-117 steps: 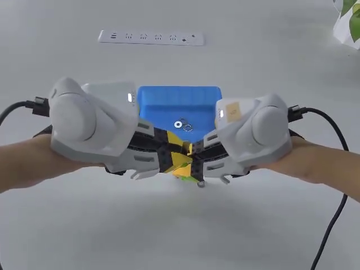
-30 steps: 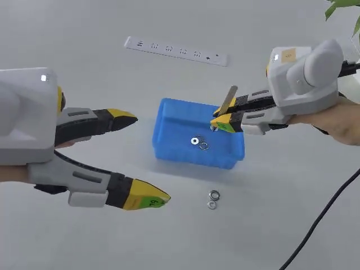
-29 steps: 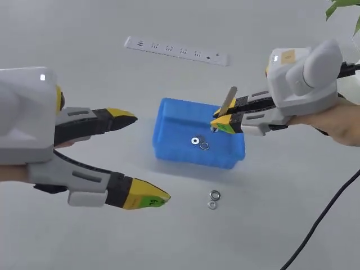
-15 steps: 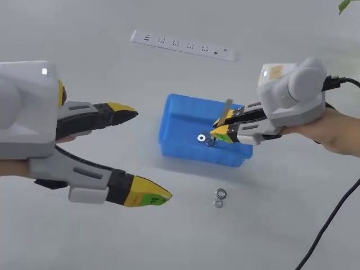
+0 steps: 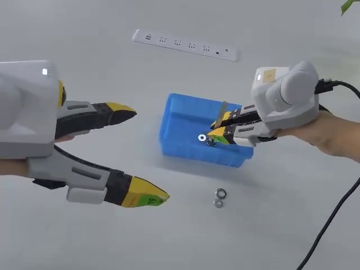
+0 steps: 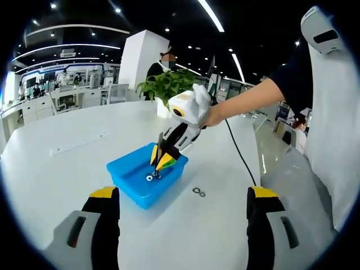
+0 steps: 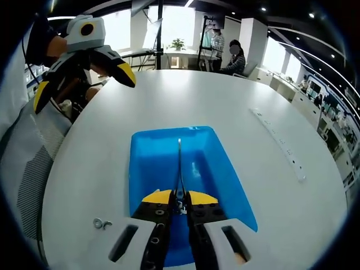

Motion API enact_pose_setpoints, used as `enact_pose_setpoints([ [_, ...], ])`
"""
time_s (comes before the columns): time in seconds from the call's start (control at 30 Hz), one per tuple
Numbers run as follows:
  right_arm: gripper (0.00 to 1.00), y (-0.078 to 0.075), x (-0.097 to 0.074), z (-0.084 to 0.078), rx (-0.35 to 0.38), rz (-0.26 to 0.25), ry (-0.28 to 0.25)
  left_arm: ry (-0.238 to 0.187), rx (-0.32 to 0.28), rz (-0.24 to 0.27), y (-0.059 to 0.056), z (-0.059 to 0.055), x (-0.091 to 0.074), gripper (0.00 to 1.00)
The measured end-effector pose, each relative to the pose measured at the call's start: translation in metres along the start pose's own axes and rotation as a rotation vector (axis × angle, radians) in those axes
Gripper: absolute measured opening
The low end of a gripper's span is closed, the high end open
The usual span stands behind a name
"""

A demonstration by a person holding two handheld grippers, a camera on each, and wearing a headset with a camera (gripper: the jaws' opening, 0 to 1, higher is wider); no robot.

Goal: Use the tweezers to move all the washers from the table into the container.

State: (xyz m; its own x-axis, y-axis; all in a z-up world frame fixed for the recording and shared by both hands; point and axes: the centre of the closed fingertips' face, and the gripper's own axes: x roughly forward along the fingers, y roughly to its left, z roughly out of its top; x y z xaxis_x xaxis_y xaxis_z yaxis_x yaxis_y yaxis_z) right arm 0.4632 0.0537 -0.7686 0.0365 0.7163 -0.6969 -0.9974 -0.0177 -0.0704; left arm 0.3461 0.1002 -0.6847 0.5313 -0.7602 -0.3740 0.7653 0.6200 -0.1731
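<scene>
A blue container (image 5: pixel 185 121) stands mid-table with two washers (image 5: pixel 205 139) inside. Two more washers (image 5: pixel 220 197) lie on the table just in front of it. My right gripper (image 5: pixel 216 130) is shut on the tweezers (image 7: pixel 179 166), whose thin tips reach down into the container (image 7: pixel 163 152) near the washers there. Whether the tips hold a washer I cannot tell. My left gripper (image 5: pixel 138 153) hangs open and holds nothing, left of the container. In the left gripper view the right gripper (image 6: pixel 164 158) sits over the container (image 6: pixel 132 175), with the loose washers (image 6: pixel 197 192) beside it.
A white power strip (image 5: pixel 185 45) lies at the back of the table. A black cable (image 5: pixel 332 214) trails from the right gripper across the right side. A potted plant (image 6: pixel 169 90) stands beyond the container. People stand in the background.
The right gripper has sunk with the tweezers from above the container's right rim down into it. Earlier both grippers were together in front of the container. The left gripper stays open.
</scene>
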Motion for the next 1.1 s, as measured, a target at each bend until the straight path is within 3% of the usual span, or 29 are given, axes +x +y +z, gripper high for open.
enact_pose_setpoints([
  [0.13, 0.1, -0.002, -0.002, 0.002, -0.001, -0.011, -0.003, 0.018, -0.001, -0.004, -0.001, -0.003, -0.001, 0.99],
  [0.47, 0.11, -0.009, -0.014, 0.015, 0.02, -0.041, -0.038, 0.007, 0.002, 0.009, 0.002, 0.001, -0.004, 0.99],
  [0.73, 0.11, -0.006, -0.013, 0.016, 0.019, -0.037, -0.038, -0.016, 0.039, 0.004, 0.021, 0.023, 0.015, 0.99],
  [0.93, 0.11, -0.004, -0.014, 0.02, 0.012, -0.025, -0.044, -0.063, 0.084, -0.026, 0.03, 0.051, 0.047, 0.92],
  [1.1, 0.11, -0.004, -0.015, 0.025, 0.008, -0.025, -0.052, -0.045, 0.146, -0.074, 0.032, 0.064, 0.072, 0.81],
])
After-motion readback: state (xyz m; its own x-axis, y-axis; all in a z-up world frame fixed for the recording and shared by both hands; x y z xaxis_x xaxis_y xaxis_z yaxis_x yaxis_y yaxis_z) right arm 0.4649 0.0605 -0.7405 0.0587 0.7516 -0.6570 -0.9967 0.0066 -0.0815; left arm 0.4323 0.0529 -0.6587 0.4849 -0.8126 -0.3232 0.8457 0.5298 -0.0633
